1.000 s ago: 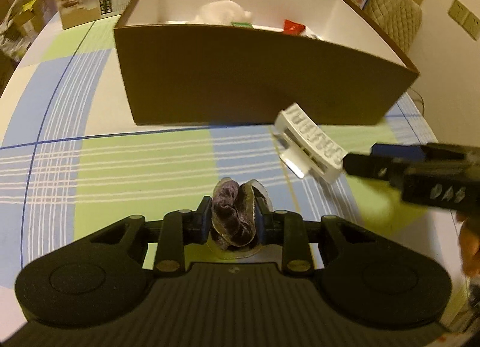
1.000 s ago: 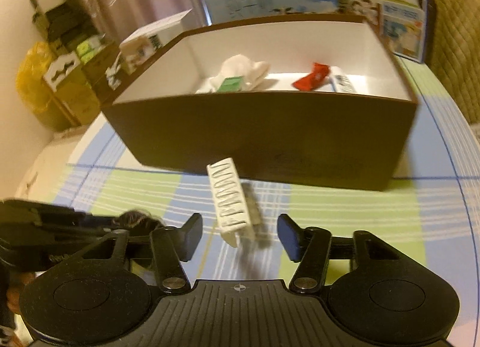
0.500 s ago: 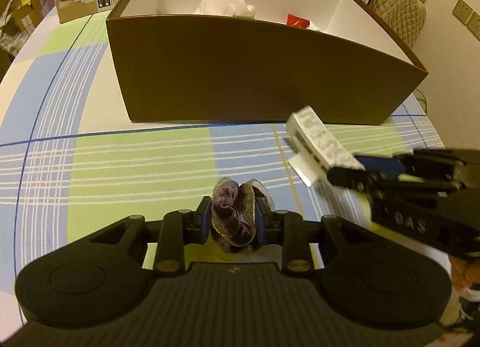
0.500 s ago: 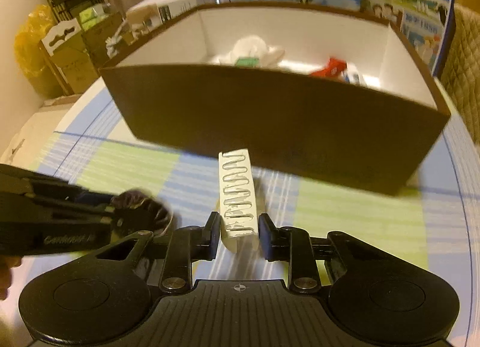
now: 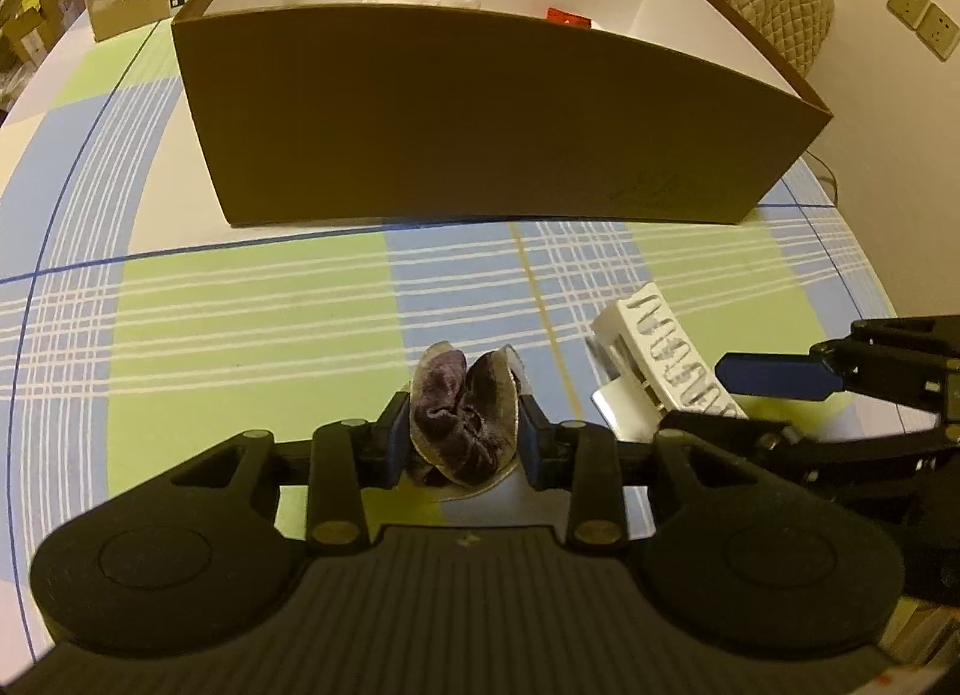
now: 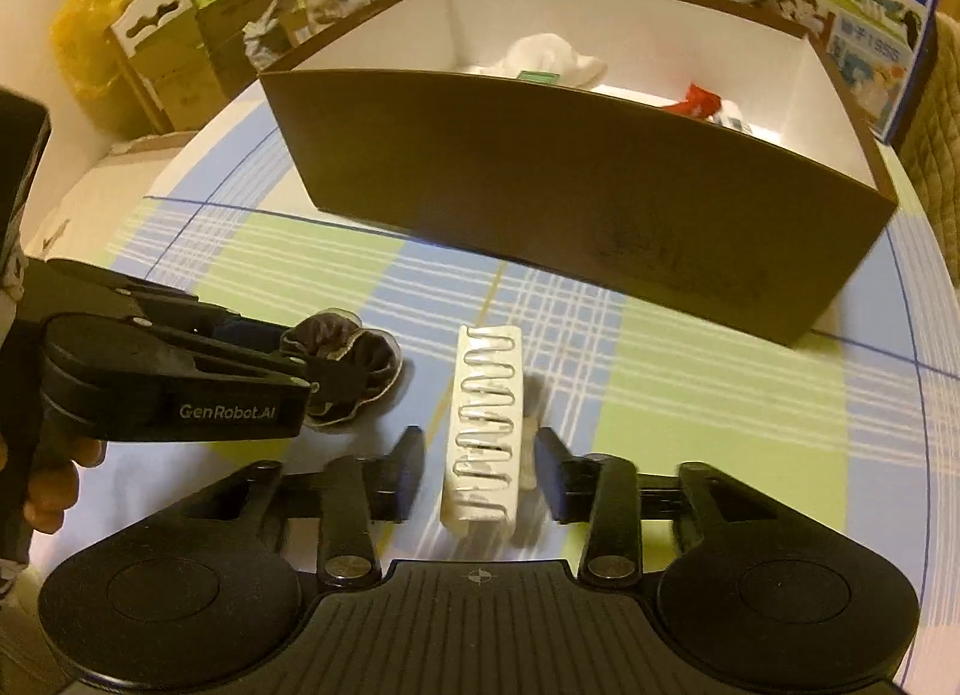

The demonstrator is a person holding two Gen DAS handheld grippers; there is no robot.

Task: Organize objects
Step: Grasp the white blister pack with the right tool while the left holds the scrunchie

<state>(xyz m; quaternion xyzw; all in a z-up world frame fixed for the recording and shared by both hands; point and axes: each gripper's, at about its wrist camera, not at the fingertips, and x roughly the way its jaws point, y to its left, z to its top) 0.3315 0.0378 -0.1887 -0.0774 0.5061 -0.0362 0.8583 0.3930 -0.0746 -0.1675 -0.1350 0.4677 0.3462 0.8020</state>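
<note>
1. Left claw [image 5: 461, 438]: clenched on a crumpled dark purple velvet scrunchie [image 5: 462, 425], which sits pinched between both blue-padded fingers [image 5: 396, 437] and bulges out ahead of them, low over the worktop [image 5: 252, 311].
2. Right claw [image 6: 480, 467]: released; its fingers stand apart on either side of a white ribbed plastic clip [image 6: 485, 425], with a gap visible on each side. The clip lies lengthwise between the fingers, resting on the checked blue-and-green cloth of the worktop.
3. From the left claw, the white clip [image 5: 666, 362] lies just to the right and slightly ahead, with the right claw's fingers around it.
4. A large brown cardboard box with a white interior [image 6: 576, 179] stands ahead of both claws, apart from them. Inside it show a white bundled cloth [image 6: 552, 59] and a small red item [image 6: 696, 98].
5. A person's fingertips [image 6: 54, 485] grip the left claw's handle.
</note>
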